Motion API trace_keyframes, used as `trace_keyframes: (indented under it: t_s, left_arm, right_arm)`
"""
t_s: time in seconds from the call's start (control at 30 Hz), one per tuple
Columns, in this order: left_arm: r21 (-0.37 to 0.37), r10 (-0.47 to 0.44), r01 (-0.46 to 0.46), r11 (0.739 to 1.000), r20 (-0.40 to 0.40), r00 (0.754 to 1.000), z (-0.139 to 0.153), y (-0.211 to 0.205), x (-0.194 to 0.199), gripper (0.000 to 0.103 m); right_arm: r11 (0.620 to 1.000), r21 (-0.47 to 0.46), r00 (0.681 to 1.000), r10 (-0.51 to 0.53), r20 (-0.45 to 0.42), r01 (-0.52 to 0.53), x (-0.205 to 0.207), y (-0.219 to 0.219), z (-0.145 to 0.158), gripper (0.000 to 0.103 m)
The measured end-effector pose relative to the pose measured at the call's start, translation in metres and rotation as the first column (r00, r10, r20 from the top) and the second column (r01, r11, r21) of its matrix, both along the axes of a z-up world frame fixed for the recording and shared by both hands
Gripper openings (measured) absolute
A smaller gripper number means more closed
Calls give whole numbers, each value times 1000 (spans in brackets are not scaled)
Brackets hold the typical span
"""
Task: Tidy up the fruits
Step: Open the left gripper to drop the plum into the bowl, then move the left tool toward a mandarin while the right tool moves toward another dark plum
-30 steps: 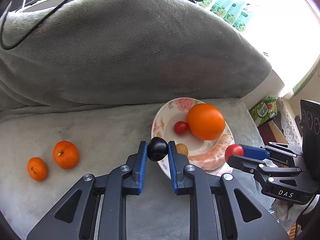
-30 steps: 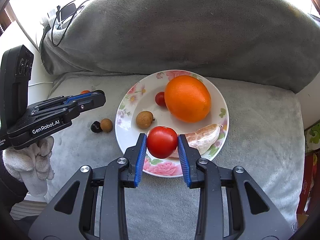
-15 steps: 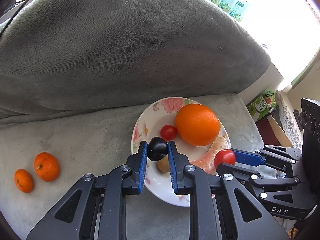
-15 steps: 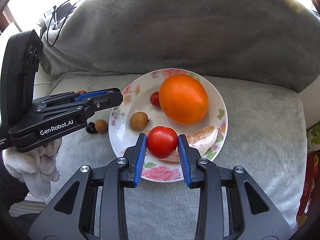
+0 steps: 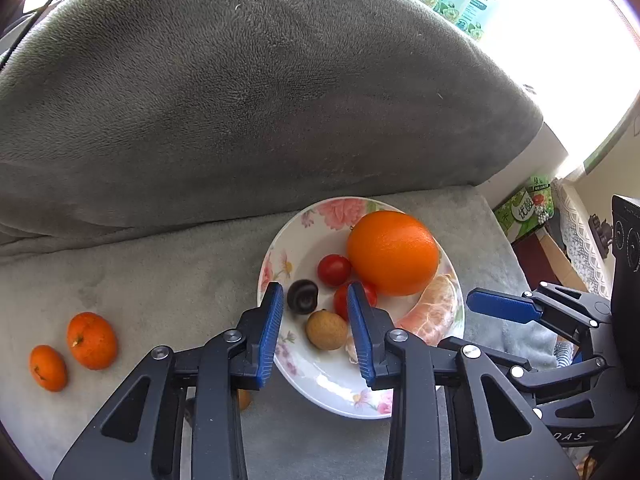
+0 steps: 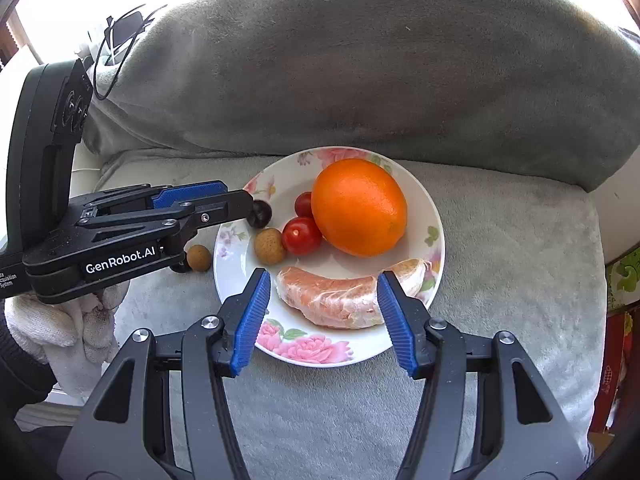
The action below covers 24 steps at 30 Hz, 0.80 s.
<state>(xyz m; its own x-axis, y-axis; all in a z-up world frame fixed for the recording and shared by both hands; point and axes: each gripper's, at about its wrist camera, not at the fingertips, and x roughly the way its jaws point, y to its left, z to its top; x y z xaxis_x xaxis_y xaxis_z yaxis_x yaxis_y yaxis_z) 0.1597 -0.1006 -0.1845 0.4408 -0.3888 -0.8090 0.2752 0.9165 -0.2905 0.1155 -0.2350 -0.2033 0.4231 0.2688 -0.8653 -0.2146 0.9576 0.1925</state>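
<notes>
Both claws' jaws just opened, nothing gripped: right gripper point(image 6: 322, 316) over the peeled segment point(image 6: 344, 300), left gripper point(image 5: 316, 328) above the dark fruit point(image 5: 303, 296). On the plate point(image 6: 236, 268): both tomatoes, longan, orange point(image 6: 358, 206). Left out, I judge: two tangerines point(image 5: 91, 340), small fruits beside the plate.

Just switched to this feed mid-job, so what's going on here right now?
A person is collecting fruit onto a floral plate with two handheld grippers. Both have just been opening. The left gripper has let go of a dark plum, which sits on the plate between its open jaws. The right gripper has released a tomato, now lying beside the big orange. Two small mandarins lie off the plate on the grey blanket.
</notes>
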Motion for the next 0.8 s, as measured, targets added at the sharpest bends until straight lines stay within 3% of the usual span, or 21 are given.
trace_keyframes:
  t_s: [0.13,0.3,0.4,0.47,0.8]
  left_arm:
    - [-6,16,-16,1000,9,1000,3,4,-2,51]
    - [-9,28,-28,1000,11,1000,7,9,-4,51]
    - [-15,37,-37,999,9,999,8,12,-6,55]
    - [-17,43,-42,999,11,999,10,14,-8,62]
    - [-2,52,-52,999,31,998,20,21,-15,66]
  right_arm:
    - [1000,-3,1000,0,0,0,-3,1,0,60]
    - [1000,-2,1000,6,-1,-6,-7,2,1,61]
    - [1000,-6,1000,8,10,-8,-10,4,3,71]
    - [1000,-3,1000,13,15,-13,-11,5,6,71]
    - [1000,-16,1000,22,18,-22,-16,13,11,71]
